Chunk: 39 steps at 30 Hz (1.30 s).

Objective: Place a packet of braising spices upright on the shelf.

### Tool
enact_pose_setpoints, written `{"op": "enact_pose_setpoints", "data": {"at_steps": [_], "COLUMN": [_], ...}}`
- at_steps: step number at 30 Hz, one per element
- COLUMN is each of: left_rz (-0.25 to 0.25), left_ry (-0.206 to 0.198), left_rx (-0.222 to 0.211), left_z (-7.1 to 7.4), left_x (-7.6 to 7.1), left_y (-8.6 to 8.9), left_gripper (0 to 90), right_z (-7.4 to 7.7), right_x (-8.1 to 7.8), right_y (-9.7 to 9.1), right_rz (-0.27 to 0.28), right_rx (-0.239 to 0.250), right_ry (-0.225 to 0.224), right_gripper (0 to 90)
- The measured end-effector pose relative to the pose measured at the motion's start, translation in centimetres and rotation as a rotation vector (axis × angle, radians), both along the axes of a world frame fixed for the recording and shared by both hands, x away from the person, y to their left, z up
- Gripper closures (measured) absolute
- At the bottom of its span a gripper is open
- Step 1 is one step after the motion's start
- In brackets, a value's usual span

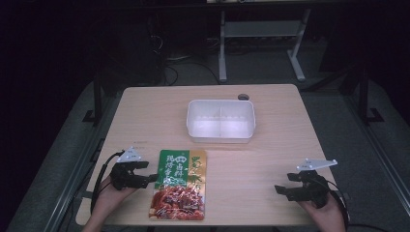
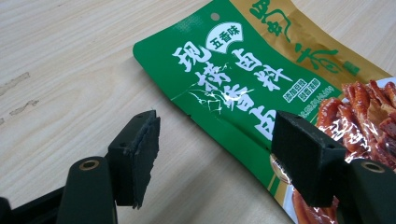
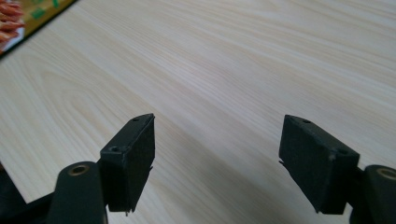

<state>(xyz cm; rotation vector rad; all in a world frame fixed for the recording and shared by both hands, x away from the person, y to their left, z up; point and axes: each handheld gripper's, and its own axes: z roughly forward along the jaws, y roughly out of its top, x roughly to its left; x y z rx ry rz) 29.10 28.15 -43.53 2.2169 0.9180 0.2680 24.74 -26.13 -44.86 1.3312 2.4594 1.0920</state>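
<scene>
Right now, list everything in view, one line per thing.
seasoning packet: one, green and gold with a picture of red meat, flat on the table's near left, beside the left gripper.
divided container: one, white, two compartments, open top, centre of the table's far half.
small round object: one, dark, far table edge behind the container; too small to identify.
table: one, light wood.
desk frame: one, white legs, on the floor beyond the table.
left gripper: one, black, jaws open, at the packet's edge.
right gripper: one, black, jaws open over bare table.

Green packet [image 2: 243, 88] — printed 五香味, 卤料
</scene>
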Motion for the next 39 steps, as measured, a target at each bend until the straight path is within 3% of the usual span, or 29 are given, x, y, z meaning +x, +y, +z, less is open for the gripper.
{"op": "enact_pose_setpoints", "data": {"at_steps": [11,20,28,33,39], "left_rz": [-0.030,-0.054,-0.089,-0.127,-0.164], "left_ry": [0.010,0.025,0.037,0.047,0.051], "left_rx": [0.001,0.004,0.015,0.027,0.050], "left_z": [0.0,-0.2,-0.4,-0.5,-0.6], "left_x": [-0.2,-0.3,-0.3,-0.4,-0.5], "left_y": [-0.6,-1.0,-1.3,-1.7,-2.5], "left_gripper": [39.9,46.9,54.2,67.8,72.0], "right_z": [1.1,1.2,1.9,1.8,1.9], "right_x": [1.1,2.8,5.4,7.7,9.1], "right_y": [3.8,7.5,11.4,14.7,16.7], "right_rz": [0.097,0.174,0.232,0.270,0.301], "right_rx": [0.019,0.005,-0.009,-0.026,-0.038], "right_ry": [-0.014,0.017,0.031,0.068,0.079], "right_gripper": [23.5,22.2,23.0,23.7,24.6]}}
